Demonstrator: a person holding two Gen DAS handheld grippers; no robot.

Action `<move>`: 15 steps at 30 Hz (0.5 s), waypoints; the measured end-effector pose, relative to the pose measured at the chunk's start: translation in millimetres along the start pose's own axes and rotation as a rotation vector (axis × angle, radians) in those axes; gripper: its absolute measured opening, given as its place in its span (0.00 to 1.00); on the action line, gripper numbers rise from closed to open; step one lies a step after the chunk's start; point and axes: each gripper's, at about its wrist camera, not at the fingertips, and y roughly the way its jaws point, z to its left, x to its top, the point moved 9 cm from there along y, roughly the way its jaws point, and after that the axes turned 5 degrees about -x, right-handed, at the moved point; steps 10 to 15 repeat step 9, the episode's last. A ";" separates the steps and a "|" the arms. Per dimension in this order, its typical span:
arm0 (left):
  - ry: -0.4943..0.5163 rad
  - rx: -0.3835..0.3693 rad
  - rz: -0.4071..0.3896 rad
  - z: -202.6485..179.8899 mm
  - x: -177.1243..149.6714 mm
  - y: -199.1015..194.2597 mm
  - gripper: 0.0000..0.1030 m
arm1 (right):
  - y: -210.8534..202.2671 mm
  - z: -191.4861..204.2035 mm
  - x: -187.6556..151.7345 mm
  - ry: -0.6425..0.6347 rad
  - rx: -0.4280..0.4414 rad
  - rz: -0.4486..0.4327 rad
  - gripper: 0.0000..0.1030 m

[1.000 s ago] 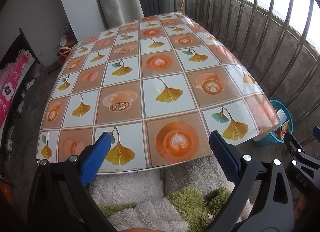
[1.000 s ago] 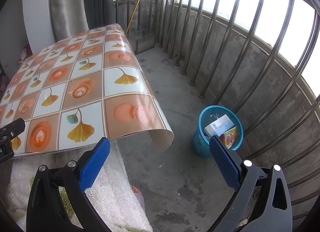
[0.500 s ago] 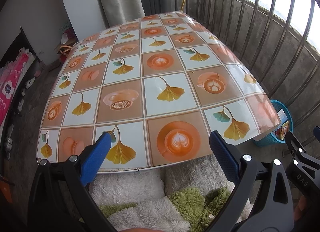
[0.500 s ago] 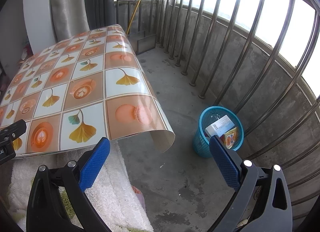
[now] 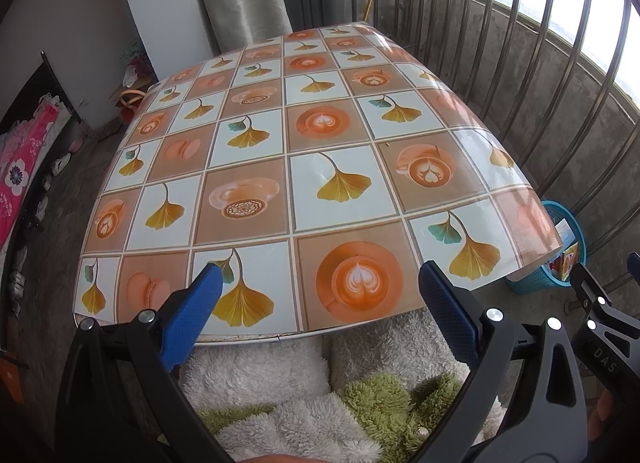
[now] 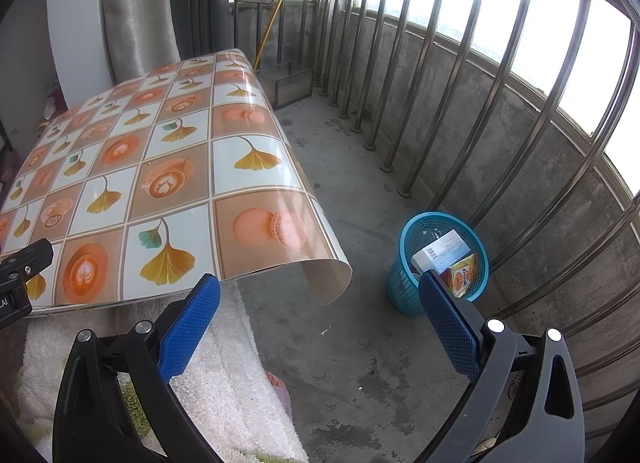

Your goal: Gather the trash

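A blue mesh bin (image 6: 440,263) stands on the concrete floor by the railing, right of the table. It holds a white box (image 6: 440,251) and an orange packet (image 6: 462,277). The bin also shows in the left wrist view (image 5: 560,255), partly hidden by the cloth's hanging edge. My left gripper (image 5: 320,295) is open and empty over the table's near edge. My right gripper (image 6: 320,311) is open and empty above the floor, left of the bin. No loose trash shows on the table (image 5: 312,167).
The table carries a glossy tiled cloth whose corner (image 6: 324,275) curls down off the right side. A steel railing (image 6: 460,83) runs along the right. A fluffy white and green fabric (image 5: 300,391) lies under both grippers. Shoes and clutter line the left wall (image 5: 36,199).
Both grippers have drifted slightly; the view of the table has shifted a little. Both stay open and empty.
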 end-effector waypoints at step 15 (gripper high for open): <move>0.000 0.001 0.002 0.2 -0.2 0.0 0.92 | 0.6 0.1 1.1 0.000 0.002 0.001 0.94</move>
